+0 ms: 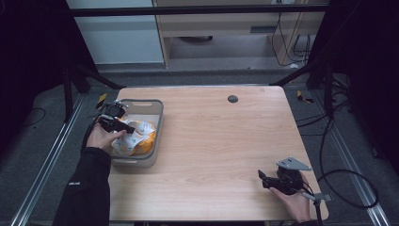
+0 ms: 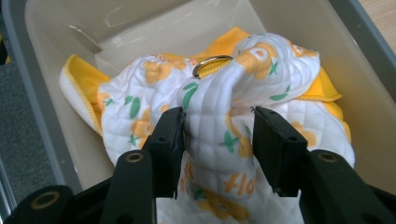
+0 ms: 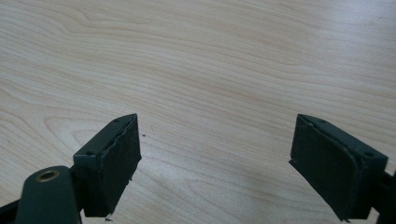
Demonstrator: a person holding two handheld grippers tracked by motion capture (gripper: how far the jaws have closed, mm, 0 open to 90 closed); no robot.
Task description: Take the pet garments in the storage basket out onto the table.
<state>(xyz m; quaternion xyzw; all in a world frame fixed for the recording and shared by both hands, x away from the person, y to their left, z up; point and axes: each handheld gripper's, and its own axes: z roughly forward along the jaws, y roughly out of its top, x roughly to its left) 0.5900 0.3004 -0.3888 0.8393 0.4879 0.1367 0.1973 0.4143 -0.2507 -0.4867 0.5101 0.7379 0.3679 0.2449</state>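
Now we have our left gripper (image 2: 218,135) down in the bin (image 2: 42,93), its jaws set on either side of a raised fold of the cloth (image 2: 219,98). One pad touches the fold while the other stands just off it, so we judge the grip not yet made; the gripper is half closed around the fold rather than clamped on it. The cloth, white quilted with yellow and green print and a metal ring (image 2: 210,65) just beyond the jaws, lies bunched inside the bin. Our right gripper (image 3: 215,158) hangs released over bare tabletop (image 3: 196,56), nothing between its jaws, well apart from the bin. So reaching is done; left are the pinch, the lift, and getting the cloth out, as we judge.
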